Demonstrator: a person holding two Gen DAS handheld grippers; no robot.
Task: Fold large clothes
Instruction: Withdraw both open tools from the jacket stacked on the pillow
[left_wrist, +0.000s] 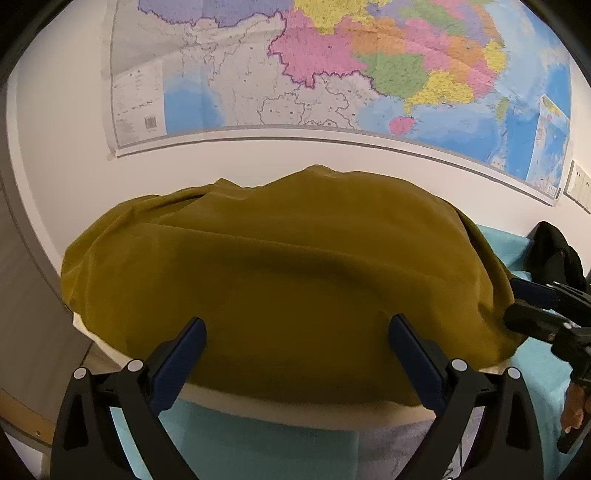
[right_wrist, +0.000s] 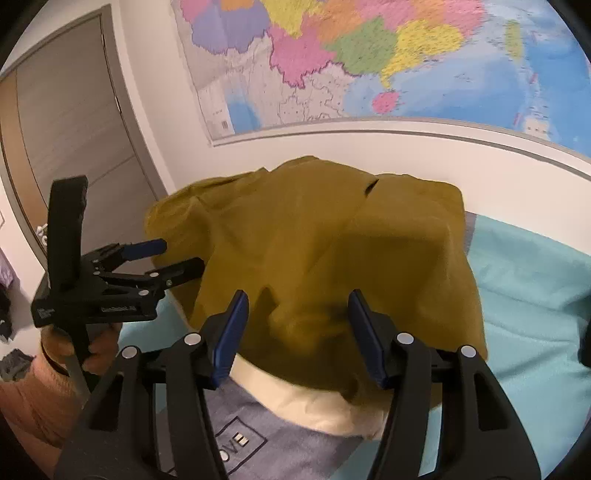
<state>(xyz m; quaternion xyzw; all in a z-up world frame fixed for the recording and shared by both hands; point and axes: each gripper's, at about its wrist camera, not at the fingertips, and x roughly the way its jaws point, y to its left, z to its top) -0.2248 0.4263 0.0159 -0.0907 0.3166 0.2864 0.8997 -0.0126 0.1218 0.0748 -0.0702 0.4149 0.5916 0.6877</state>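
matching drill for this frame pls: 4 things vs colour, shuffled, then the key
Things:
1. garment
2. sheet
3. pads
4. door

Colours:
A. dark blue
B. grey
C. mustard
D. turquoise

Pairs: 1-C, 2-D, 3-A, 4-B
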